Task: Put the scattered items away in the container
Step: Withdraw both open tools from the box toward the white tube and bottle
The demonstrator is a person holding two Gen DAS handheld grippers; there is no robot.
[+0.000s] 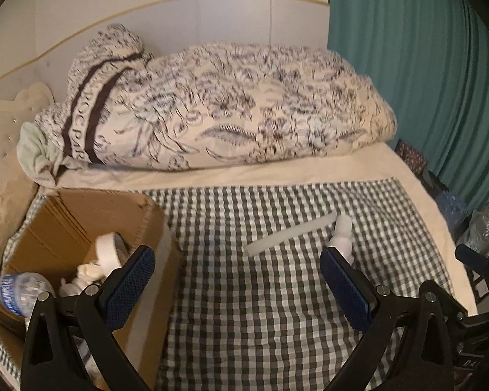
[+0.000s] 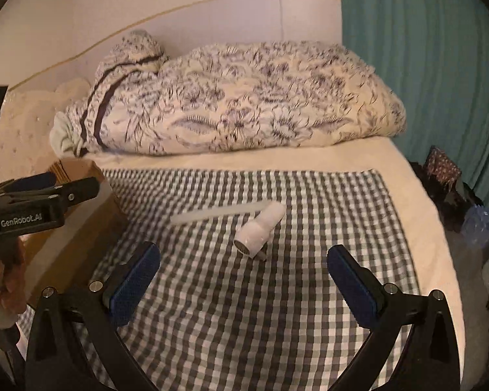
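The cardboard box (image 1: 81,224) sits at the left edge of the checked cloth (image 1: 277,309) on the bed, and it already holds a plastic bottle (image 1: 19,290), a roll of white tape (image 1: 109,251) and some crumpled white bits. Two things are left out on the cloth, well to the right of the box: a white plastic fitting (image 2: 259,229) lying on its side, and a pale flat strip (image 2: 218,212) just behind it, the two almost touching at the far end. The left gripper (image 1: 238,280) hangs near the box with its jaws wide apart and nothing between them; the right gripper (image 2: 244,280) is likewise spread and empty, lined up just short of the fitting. I'd say the fetching of the next item is in hand: the right tool looks due to move forward, straddle the fitting's body and close on it.
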